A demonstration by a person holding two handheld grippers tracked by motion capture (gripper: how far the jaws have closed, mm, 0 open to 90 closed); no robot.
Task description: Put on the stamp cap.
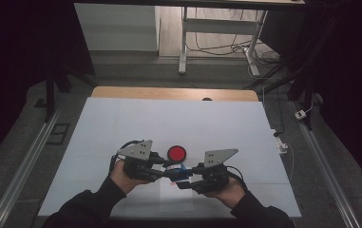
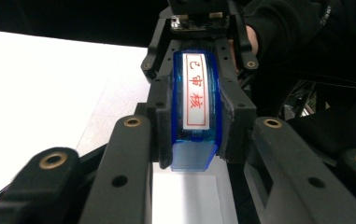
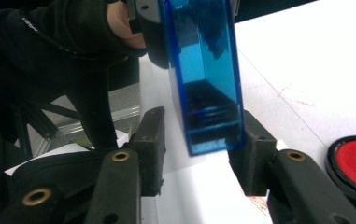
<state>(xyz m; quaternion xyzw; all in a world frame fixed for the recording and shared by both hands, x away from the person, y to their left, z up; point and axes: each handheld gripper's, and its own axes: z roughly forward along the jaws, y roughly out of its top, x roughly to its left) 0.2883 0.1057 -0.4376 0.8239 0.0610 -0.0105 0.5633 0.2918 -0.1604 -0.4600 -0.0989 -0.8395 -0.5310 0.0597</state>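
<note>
A translucent blue stamp (image 1: 176,171) with a white label of red characters (image 2: 194,88) hangs above the white table between both grippers. My left gripper (image 1: 168,172) is shut on one end of it; its pads (image 2: 164,135) press on the blue sides in the left gripper view. My right gripper (image 1: 184,173) faces it from the other end. In the right gripper view the blue stamp (image 3: 203,93) stands between my right gripper's (image 3: 201,154) jaws. One pad (image 3: 150,149) stands clear of it with a gap, and the other sits close against it.
A round red ink pad (image 1: 176,153) in a black rim lies on the white table (image 1: 169,118) just beyond the grippers and shows again as the ink pad (image 3: 355,163) at the edge. A white paper sheet (image 1: 176,197) lies under the hands. Desk legs and cables stand beyond the far edge.
</note>
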